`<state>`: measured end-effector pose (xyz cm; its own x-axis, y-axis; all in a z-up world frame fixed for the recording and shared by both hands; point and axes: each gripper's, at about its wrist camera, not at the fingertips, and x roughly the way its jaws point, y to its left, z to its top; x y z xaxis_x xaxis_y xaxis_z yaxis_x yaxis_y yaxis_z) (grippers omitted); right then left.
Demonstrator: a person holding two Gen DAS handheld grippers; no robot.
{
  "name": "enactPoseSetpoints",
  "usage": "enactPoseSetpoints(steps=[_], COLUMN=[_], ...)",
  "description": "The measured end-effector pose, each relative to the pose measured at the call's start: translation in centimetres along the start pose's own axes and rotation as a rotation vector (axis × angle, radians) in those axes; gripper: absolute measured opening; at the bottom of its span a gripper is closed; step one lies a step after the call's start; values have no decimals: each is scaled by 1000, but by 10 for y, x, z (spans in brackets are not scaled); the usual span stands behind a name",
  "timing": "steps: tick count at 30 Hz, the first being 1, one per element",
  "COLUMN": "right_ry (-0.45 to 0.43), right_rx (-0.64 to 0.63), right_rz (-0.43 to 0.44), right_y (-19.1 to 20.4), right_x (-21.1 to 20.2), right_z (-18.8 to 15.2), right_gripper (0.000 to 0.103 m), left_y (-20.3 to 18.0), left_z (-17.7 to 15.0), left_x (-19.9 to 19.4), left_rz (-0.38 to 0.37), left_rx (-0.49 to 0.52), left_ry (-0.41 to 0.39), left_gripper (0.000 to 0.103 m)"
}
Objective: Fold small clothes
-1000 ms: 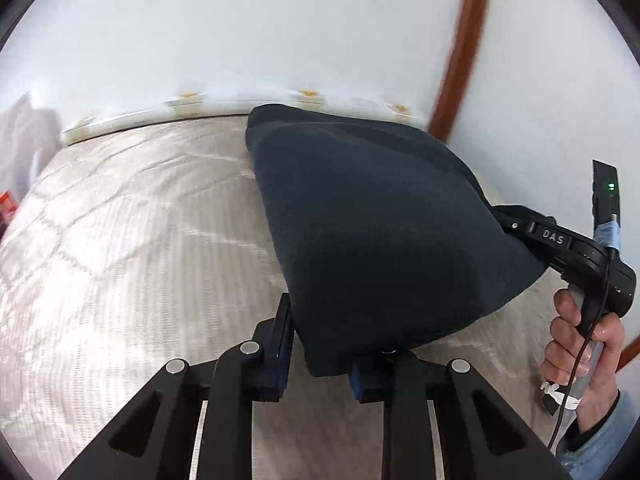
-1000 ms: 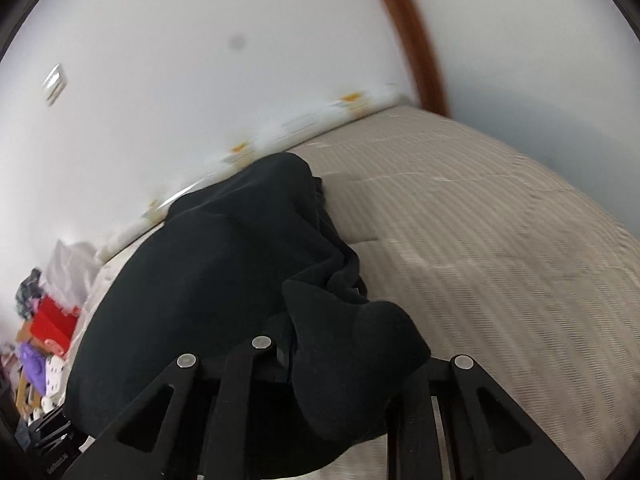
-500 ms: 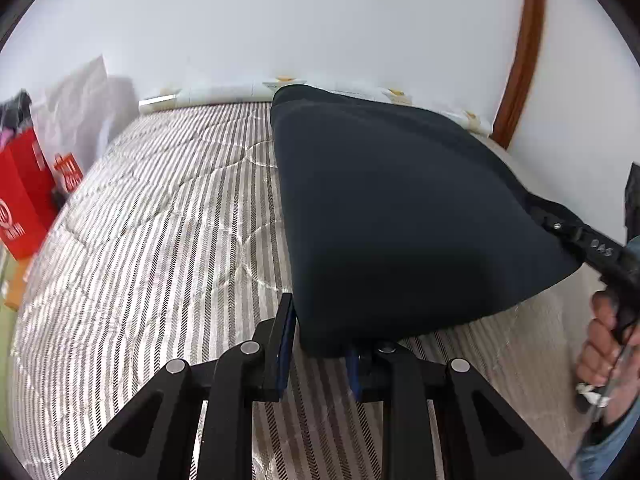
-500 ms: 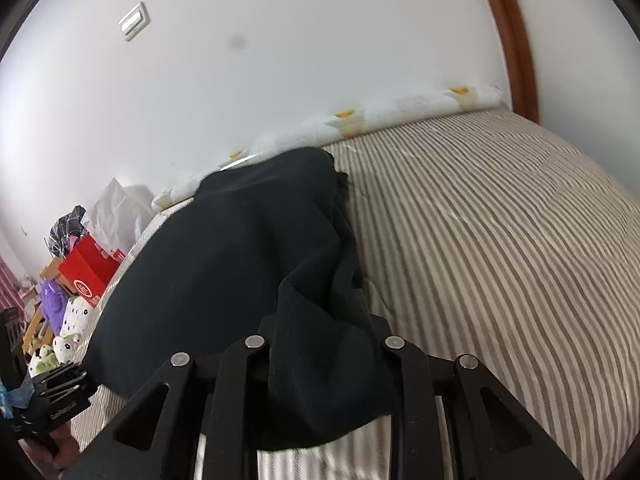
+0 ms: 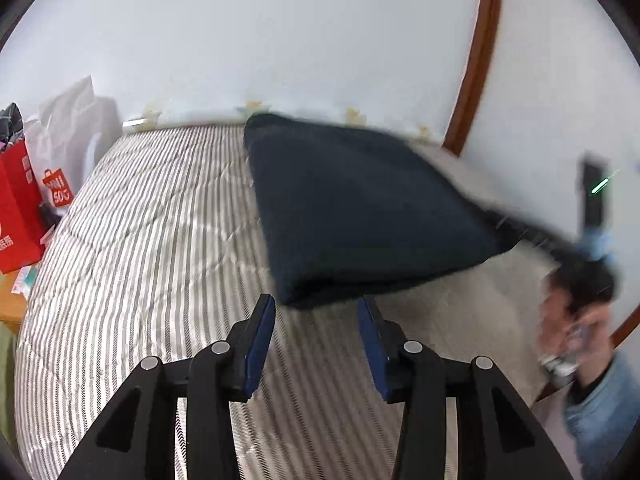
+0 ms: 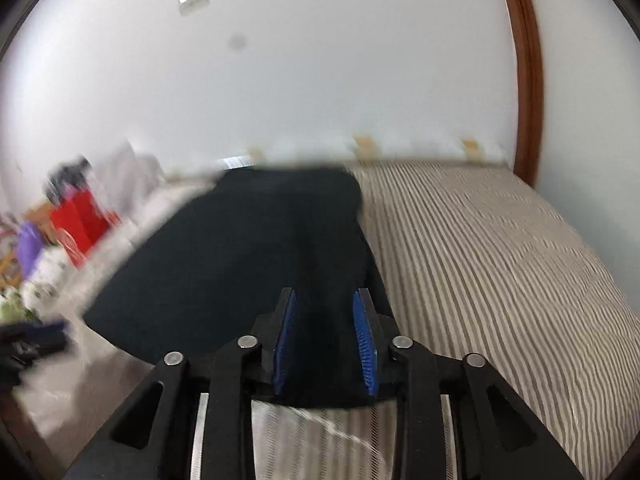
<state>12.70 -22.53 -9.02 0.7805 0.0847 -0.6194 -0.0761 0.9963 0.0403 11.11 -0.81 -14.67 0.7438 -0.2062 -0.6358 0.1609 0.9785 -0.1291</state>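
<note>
Red shopping bag [image 5: 16, 216], left edge of left wrist view: small white characters low on its face, cut by frame edge, unreadable. White plastic bag [image 5: 70, 148] just behind it: red-orange bag-shaped logo, white print inside, looks like "MINISO" split over two lines, tilted, only partly legible. Right wrist view: red bag [image 6: 82, 220] blurred, no print readable. No readable print on anything else in either view.
</note>
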Motion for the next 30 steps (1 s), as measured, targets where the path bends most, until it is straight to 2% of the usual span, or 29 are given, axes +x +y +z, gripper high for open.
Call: enactPoseSetpoints(steps=[1,3,5,7,9,11,14,18,19,20,24,27,30], right_ry=[19,24,23,18,17,20,38,113,126,126,14,50,92], right_rx=[-2,29,47,41,39,44,67,136,151,150,163,167,87], right_rz=[-28,-14,-27,-34,-19,-2,11,79,84,90,139,131,93], right_y=[-4,-15,-22,-24,-26,-26,-25,-24,-23,-23,-34,-41,-30], right_x=[5,3,-7,-14,-20,-18,-4,36,44,48,28,29,32], right_z=[-4,-8,-5,1,5,11,19,28,30,31,38,34,34], right_gripper=[20,20,20,20,24,24,24,22,19,3,3,3,4], left_y=[-1,-2,0,3,7,11,12,16,16,16,18,19,19], left_z=[5,16,30,37,36,28,20,21,22,22,23,26,32], left_x=[-3,-1,12,31,54,67,68,60,60,59,59,63,64], left_rz=[-2,2,43,74,104,94,70,53,54,56,44,26,33], left_rx=[2,2,-4,-13,-21,-42,-58,-74,-74,-69,-45,-40,-41], left_ry=[-18,-43,-43,-19,40,77,91,100,106,114,122,118,100], left_gripper=[47,50,50,50,52,53,53,54,55,55,59,62,62])
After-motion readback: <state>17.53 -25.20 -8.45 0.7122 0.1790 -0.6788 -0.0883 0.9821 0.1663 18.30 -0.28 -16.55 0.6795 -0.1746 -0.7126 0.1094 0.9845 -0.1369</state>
